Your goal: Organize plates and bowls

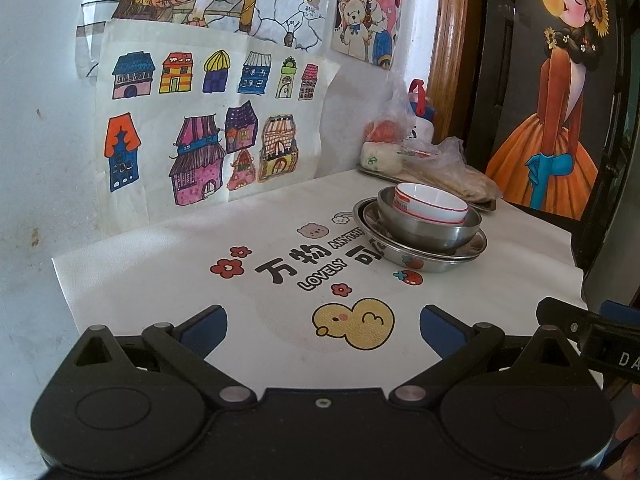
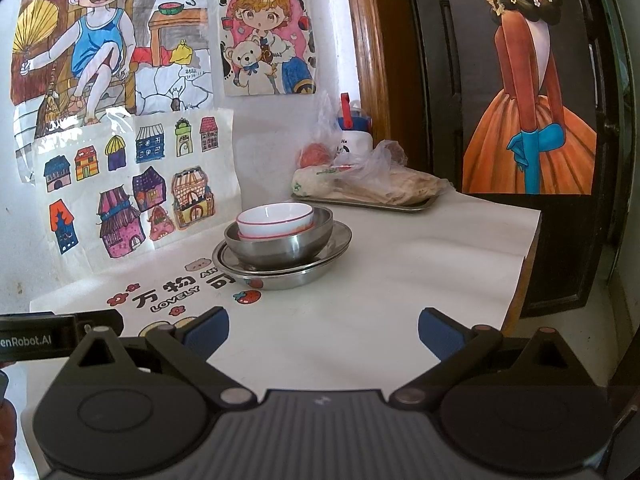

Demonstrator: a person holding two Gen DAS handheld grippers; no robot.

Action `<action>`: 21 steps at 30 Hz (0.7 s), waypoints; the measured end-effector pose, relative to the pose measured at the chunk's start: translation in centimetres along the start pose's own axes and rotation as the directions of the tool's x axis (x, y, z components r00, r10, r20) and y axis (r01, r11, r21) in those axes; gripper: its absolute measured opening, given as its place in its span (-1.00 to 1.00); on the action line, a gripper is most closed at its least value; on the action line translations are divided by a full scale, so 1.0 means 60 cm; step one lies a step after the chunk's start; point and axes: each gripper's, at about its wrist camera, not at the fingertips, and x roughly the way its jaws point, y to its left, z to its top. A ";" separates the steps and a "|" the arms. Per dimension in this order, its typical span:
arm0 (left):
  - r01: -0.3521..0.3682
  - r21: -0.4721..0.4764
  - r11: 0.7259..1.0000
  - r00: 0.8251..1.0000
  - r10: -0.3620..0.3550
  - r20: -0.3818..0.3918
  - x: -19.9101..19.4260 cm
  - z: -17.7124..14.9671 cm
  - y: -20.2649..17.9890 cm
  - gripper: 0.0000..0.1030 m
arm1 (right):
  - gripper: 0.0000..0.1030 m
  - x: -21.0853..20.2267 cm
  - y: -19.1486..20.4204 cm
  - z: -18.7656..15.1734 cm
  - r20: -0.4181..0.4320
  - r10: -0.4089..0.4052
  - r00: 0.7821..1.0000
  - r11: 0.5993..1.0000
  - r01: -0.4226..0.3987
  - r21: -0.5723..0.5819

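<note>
Here the nested stack (image 2: 282, 248) is sitting ahead of both grippers, duck print (image 1: 353, 324) nearer. Right gripper (image 2: 323, 330) is facing it more squarely than left gripper (image 1: 323, 330); both are spreading their fingers, holding nothing.

Left tool (image 1: 323, 330) hangs spread wide and empty over the white bench (image 1: 160, 280). Ahead sits the stack: white bowl (image 1: 432, 202) nested in a steel bowl (image 1: 424, 228), on steel plates (image 1: 416, 258). The right tool (image 1: 592, 332) pokes in beside it
</note>
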 end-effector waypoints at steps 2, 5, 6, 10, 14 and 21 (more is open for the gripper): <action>-0.002 -0.002 1.000 1.000 0.002 0.000 0.001 0.000 0.001 0.98 | 1.00 0.001 0.000 0.000 0.000 0.001 1.000 1.000 -0.001 0.001; -0.002 -0.003 1.000 1.000 0.002 0.000 0.002 -0.001 0.001 0.98 | 1.00 0.003 0.000 -0.002 -0.003 0.002 1.000 1.000 -0.002 0.000; -0.002 -0.003 1.000 1.000 0.002 -0.001 0.002 -0.001 0.001 0.98 | 1.00 0.003 0.000 -0.003 -0.003 0.003 1.000 1.000 -0.003 0.000; -0.003 -0.002 1.000 1.000 0.003 -0.003 0.003 0.000 0.002 0.98 | 1.00 0.004 0.000 -0.003 -0.005 0.003 1.000 1.000 -0.003 0.001; -0.004 -0.002 1.000 1.000 0.004 -0.004 0.003 -0.001 0.002 0.98 | 1.00 0.006 0.000 -0.003 -0.007 0.004 1.000 1.000 -0.004 0.002; -0.003 -0.003 1.000 1.000 0.003 -0.003 0.003 -0.001 0.002 0.98 | 1.00 0.007 0.000 -0.003 -0.007 0.005 1.000 1.000 -0.005 0.002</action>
